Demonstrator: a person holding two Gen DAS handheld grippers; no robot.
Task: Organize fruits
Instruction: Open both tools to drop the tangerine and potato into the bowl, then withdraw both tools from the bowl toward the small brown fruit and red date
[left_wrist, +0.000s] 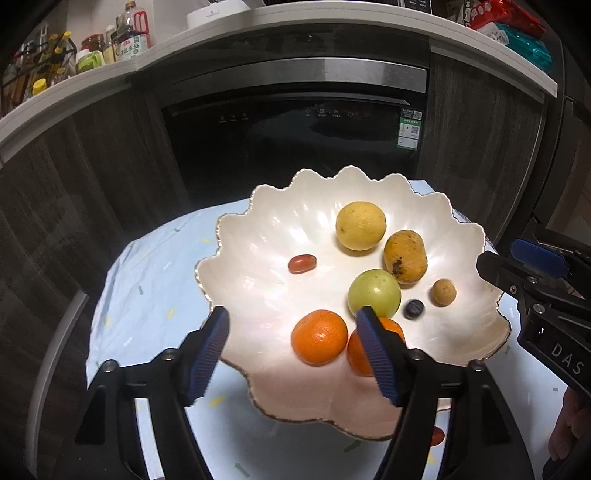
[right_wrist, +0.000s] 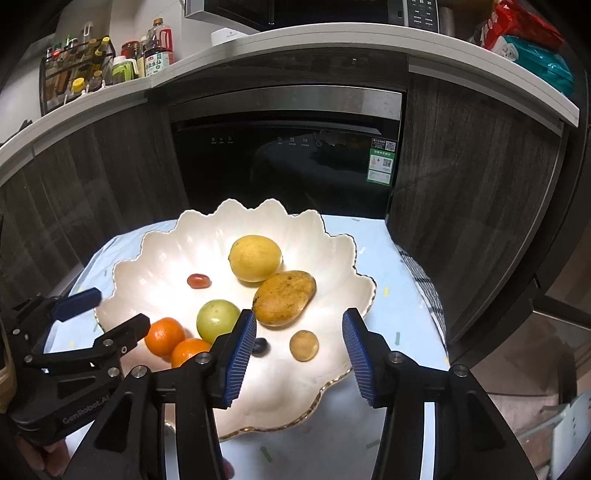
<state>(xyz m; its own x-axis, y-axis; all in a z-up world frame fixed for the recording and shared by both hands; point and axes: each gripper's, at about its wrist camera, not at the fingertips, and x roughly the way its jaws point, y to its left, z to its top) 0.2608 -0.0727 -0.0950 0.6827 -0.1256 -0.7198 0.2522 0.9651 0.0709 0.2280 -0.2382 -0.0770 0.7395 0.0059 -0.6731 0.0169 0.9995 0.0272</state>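
A small worktop (left_wrist: 155, 280) is covered by a pale blue cloth (right_wrist: 391, 258) scattered with little coloured marks. On the cloth sits a white scalloped dish (left_wrist: 258, 236) with a gold-edged rim. A black-and-white checked cloth (right_wrist: 424, 291) lies at the worktop's right edge. A small red fruit (left_wrist: 438, 435) rests just beside the dish's near rim.

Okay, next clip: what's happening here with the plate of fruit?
A person holds a gripper in each hand over a scalloped white plate on a small table. Both the left gripper and the right gripper are open and hold nothing. On the plate lie two oranges, a green fruit, a lemon, a mango, a small brown fruit, a dark berry and a red fruit.
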